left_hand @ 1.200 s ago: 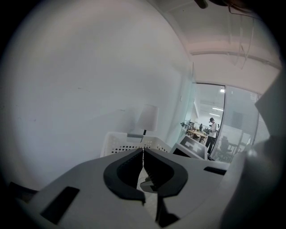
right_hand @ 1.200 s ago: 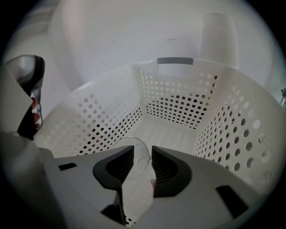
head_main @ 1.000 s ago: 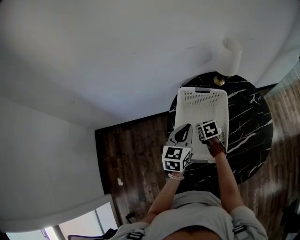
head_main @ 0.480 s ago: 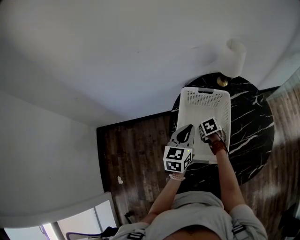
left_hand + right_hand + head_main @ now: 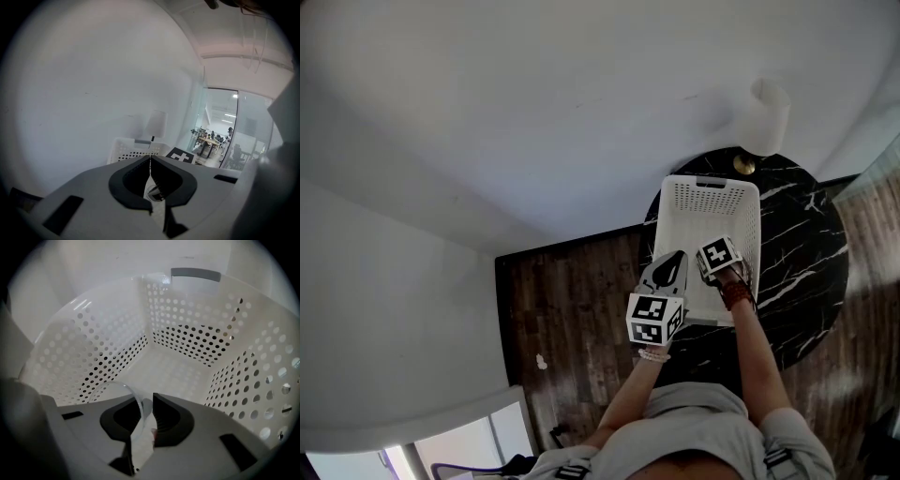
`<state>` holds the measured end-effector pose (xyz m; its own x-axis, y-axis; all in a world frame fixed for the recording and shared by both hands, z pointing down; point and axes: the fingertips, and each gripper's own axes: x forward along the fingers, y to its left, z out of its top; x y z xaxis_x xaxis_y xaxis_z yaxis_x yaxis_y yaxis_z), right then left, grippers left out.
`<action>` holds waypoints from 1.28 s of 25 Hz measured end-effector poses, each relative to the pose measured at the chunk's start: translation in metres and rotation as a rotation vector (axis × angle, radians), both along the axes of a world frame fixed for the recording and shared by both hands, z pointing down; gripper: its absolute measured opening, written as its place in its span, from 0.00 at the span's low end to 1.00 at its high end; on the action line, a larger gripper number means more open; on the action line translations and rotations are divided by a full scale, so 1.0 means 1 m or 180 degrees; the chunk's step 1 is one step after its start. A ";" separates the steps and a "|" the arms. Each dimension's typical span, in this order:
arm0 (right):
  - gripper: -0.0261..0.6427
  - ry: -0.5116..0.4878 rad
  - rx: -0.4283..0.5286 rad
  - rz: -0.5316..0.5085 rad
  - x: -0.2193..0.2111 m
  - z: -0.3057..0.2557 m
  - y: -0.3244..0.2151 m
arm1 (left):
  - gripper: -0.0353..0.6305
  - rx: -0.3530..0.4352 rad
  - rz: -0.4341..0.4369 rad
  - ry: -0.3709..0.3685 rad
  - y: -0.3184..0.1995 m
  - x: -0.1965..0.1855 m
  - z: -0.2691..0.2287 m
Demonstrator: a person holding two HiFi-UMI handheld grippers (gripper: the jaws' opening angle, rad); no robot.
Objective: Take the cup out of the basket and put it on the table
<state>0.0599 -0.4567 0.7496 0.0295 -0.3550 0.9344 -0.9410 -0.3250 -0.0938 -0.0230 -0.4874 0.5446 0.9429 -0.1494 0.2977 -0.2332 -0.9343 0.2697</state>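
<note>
A clear cup [image 5: 110,392] lies at the near end of the white perforated basket [image 5: 197,275], which stands on the round black marble table [image 5: 806,234]. My right gripper [image 5: 147,404] reaches down into the basket. Its jaws have just been closing and stand one on each side of the cup's thin rim wall, with a sliver of gap still showing, so it is open. In the head view its marker cube [image 5: 719,255] sits over the basket's near end. My left gripper [image 5: 150,159] hovers by the basket's near left corner, shut and empty.
A white lamp shade [image 5: 766,108] on a brass base [image 5: 743,165] stands at the table's far edge behind the basket [image 5: 712,187]. Dark wood floor [image 5: 572,319] lies to the left of the table, with white walls beyond.
In the head view both hands stay almost where they were. The right gripper's marker cube has tilted slightly over the basket.
</note>
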 end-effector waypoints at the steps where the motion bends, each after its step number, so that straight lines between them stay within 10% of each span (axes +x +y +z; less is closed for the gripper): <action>1: 0.13 0.0020 0.0004 -0.0006 0.000 -0.001 0.000 | 0.06 0.0004 -0.0003 0.0002 0.000 -0.001 0.000; 32: 0.09 -0.0203 0.1772 0.0442 -0.006 -0.144 -0.014 | 0.06 0.0160 -0.0253 0.0046 -0.013 -0.019 -0.016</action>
